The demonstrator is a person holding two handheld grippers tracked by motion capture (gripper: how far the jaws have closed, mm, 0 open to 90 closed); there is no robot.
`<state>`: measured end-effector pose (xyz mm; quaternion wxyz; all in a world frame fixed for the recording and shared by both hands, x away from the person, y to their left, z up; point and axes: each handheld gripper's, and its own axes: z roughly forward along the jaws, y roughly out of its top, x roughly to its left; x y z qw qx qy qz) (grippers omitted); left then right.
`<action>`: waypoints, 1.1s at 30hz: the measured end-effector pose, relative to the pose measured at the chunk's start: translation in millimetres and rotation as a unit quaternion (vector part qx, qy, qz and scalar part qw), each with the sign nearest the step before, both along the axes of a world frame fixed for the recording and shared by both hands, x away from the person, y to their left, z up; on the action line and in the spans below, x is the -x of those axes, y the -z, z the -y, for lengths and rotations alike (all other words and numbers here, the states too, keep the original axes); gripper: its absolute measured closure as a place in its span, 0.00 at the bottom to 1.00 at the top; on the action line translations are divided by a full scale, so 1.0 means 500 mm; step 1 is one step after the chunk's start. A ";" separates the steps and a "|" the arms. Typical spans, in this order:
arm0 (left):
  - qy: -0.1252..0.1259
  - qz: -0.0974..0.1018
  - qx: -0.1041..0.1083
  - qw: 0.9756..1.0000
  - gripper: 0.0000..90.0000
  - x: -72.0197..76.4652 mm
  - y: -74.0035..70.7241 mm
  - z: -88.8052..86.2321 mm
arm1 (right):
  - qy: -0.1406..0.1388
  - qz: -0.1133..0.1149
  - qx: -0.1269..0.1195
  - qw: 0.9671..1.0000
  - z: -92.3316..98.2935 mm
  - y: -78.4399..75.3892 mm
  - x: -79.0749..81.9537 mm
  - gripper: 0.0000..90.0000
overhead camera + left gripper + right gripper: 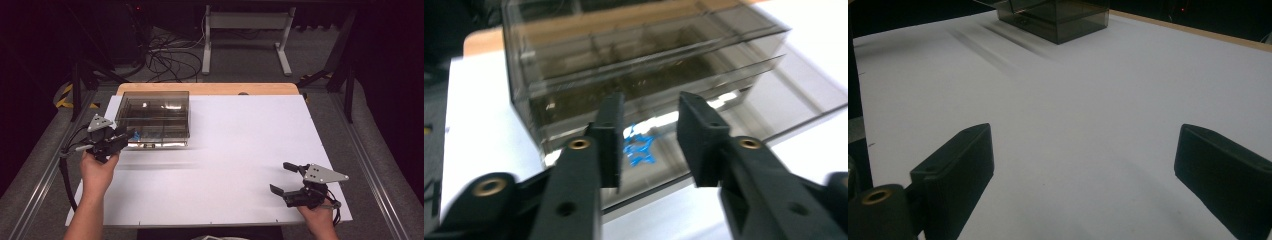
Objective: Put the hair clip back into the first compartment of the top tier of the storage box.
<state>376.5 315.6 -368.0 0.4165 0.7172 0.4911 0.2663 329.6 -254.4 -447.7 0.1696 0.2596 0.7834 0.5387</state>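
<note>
A smoky see-through box (155, 117) with shallow stacked drawers stands at the back left of the white table top (240, 150). A small blue star-shaped piece (135, 134) sits at the box's near left corner. My left gripper (129, 135) points at that corner. In the left gripper view its jaws stand apart, and the blue piece (640, 147) lies beyond the gap (649, 112), on the front of the box (644, 55); the pads touch nothing. My right gripper (281, 177) rests near the front right, open wide (1083, 160) over bare table, with the box (1058, 15) far off.
A wooden table edge (210, 88) runs behind the white sheet. Beyond it, cables (170, 57) lie on the floor by a white frame (247, 22). Metal rails (370, 165) flank the table on both sides. A wide bare stretch of table separates the two grippers.
</note>
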 end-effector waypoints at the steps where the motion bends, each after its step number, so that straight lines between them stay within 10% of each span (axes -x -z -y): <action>1: 0.005 0.007 -0.001 1.000 0.63 0.005 -0.005 0.003 | 0.000 0.000 0.001 1.000 0.000 0.000 0.000 0.11; 10: 0.044 0.047 0.015 0.998 0.45 0.049 -0.038 0.021 | -0.002 -0.002 0.002 1.000 -0.002 0.001 -0.001 0.11; 33: 0.101 0.050 0.031 0.993 0.32 0.126 0.000 0.023 | -0.007 -0.002 0.005 1.000 -0.006 0.001 0.000 0.11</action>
